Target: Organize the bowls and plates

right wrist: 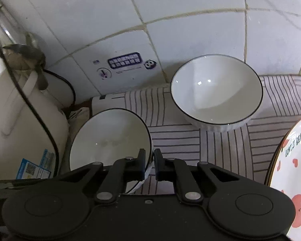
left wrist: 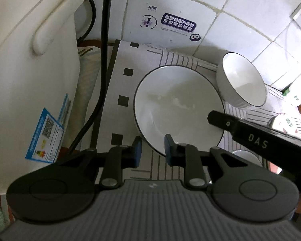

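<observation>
A white bowl with a dark rim [left wrist: 176,108] sits on the striped cloth [left wrist: 146,60], also in the right wrist view [right wrist: 108,138]. My right gripper [right wrist: 149,165] is shut on its near right rim; its finger [left wrist: 220,119] reaches over the bowl in the left wrist view. My left gripper [left wrist: 153,150] is open at the bowl's near edge, holding nothing. A second ribbed white bowl [right wrist: 216,92] stands behind to the right near the wall; it also shows in the left wrist view [left wrist: 242,80]. A strawberry-print plate [right wrist: 291,170] lies at the right.
A white appliance [left wrist: 30,70] with a black cord [left wrist: 103,60] stands at the left, close to the bowl. The tiled wall [right wrist: 170,20] with a sticker [right wrist: 124,61] is right behind. Another printed dish [left wrist: 287,122] and a small bowl [left wrist: 244,157] lie at the right.
</observation>
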### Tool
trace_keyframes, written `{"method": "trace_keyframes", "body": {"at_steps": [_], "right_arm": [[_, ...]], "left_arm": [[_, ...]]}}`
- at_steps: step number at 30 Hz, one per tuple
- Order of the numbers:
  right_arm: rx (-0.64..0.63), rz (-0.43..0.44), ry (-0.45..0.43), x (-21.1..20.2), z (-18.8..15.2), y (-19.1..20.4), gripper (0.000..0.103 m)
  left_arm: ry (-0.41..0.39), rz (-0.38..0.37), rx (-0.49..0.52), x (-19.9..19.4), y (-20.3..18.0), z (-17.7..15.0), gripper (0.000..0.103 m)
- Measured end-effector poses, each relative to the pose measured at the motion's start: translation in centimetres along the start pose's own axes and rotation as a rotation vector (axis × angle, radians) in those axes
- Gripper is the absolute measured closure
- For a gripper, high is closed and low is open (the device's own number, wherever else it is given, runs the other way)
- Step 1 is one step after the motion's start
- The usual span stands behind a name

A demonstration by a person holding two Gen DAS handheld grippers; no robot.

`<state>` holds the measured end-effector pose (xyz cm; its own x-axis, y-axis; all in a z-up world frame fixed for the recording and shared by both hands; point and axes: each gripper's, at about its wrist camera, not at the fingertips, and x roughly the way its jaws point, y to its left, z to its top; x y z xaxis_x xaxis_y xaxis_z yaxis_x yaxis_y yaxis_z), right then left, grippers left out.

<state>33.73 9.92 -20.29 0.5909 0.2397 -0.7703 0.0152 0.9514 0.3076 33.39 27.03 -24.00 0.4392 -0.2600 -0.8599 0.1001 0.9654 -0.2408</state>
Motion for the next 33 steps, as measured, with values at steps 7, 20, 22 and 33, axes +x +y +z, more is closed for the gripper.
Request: {"method": "trace_keyframes", "body": {"at_steps": [7, 20, 22, 33], "right_arm": [[-0.076, 0.018, -0.059, -3.5, 0.3, 1.1, 0.091], [-0.034, 0.057, -0.148, -12.9, -1.9, -0.2, 0.090], [-0.030, 0.049, -0.148, -13.5, -2.6, -0.7, 0.090], [0.000, 0.006, -0.112, -13.9, -5.4, -3.7, 0.090]], "left_arm": [[-0.037, -0.013, 0.017, -3.6, -0.6, -1.1, 0.081], [-0.056, -0.089, 0.139, -10.1, -4.0, -3.7, 0.081], [-0.048, -0.084, 0.162, -10.1, -4.7, -4.3, 0.081], [0.081, -0.054, 0.217, -7.3, -7.4, -6.3, 0.081]]}}
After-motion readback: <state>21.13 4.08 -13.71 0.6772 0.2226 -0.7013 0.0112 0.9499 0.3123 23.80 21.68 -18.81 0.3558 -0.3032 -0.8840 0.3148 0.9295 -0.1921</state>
